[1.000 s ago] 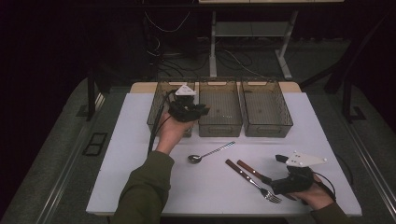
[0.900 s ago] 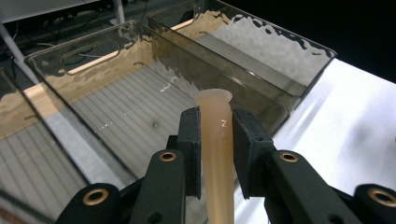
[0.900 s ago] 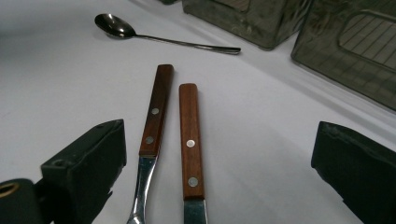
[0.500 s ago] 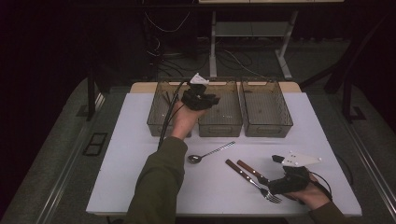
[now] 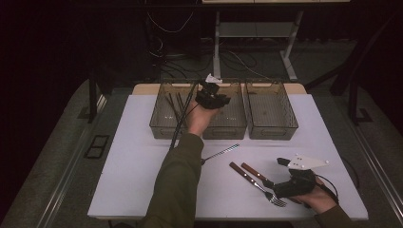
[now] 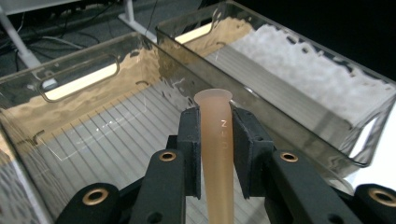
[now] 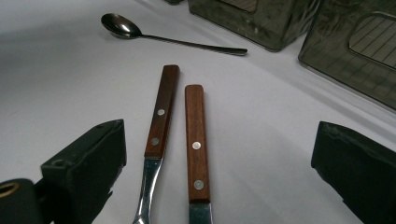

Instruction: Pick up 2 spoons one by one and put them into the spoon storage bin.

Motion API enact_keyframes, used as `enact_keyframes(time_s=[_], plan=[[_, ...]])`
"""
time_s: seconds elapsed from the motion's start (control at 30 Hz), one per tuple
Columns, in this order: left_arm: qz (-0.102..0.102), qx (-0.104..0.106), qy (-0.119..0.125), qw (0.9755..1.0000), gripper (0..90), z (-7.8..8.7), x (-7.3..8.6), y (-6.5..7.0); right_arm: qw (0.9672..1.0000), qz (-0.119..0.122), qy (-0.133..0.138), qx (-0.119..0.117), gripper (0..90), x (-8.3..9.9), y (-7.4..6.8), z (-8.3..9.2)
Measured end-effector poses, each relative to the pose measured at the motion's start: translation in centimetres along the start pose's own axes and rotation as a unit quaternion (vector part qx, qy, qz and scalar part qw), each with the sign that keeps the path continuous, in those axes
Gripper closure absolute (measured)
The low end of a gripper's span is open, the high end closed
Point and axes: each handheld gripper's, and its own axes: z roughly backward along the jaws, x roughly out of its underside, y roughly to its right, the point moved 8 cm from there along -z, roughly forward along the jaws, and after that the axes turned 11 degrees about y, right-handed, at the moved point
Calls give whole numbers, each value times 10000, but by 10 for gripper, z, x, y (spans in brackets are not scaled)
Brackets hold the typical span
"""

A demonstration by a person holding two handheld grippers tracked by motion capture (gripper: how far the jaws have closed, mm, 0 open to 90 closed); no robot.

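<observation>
The tan plastic handle [image 6: 218, 154] you are carrying sits upright between the pads of your left gripper [image 6: 217, 140], which is clenched on it just below its rounded end; what the lower part is cannot be told, since it runs out of the left gripper view between the jaws. It looks light, stiff and smooth, so expect it to be slippery: keep the pads square on its flat faces and near the end, as they are, where it cannot pivot much. Directly beneath and ahead of that claw is the ribbed floor of the middle bin [image 6: 116, 140], with the right-hand bin [image 6: 299, 93] just beyond it. Well apart, your right gripper [image 7: 219, 182] rests near the table [image 7: 56, 70] with its jaws spread wide, grasping nothing. Between them lie the wooden-handled fork [image 7: 161, 109] and the wooden-handled knife [image 7: 195, 135], side by side; take either by its wood, which should grip better than steel. Beyond them lies the spoon [image 7: 122, 25].
</observation>
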Motion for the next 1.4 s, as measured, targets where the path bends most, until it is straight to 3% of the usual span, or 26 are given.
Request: enact_keyframes(time_s=[0.1,0.43,0.7,0.93,1.1,1.23,1.4], plan=[[-113,-80,-225,9997,731,-6,5,-1,10000,18,3,-18,35,0,-2,0],[-143,-290,-677,9972,727,-20,26,-7,10000,18,51,-61,34,-2,-2,1],[-120,-282,-539,9981,618,-17,20,-8,9999,11,79,-71,35,-3,-2,2],[-216,19,-418,9989,513,-7,12,1,10000,18,72,-63,35,-3,-2,2],[-286,199,-360,9987,435,6,7,10,10000,15,66,-46,35,-3,-1,3],[-184,347,-180,9991,367,18,4,15,10000,12,64,-31,34,-3,-1,3],[-202,466,-4,9987,321,39,3,20,10000,31,60,-20,35,-2,0,2]])
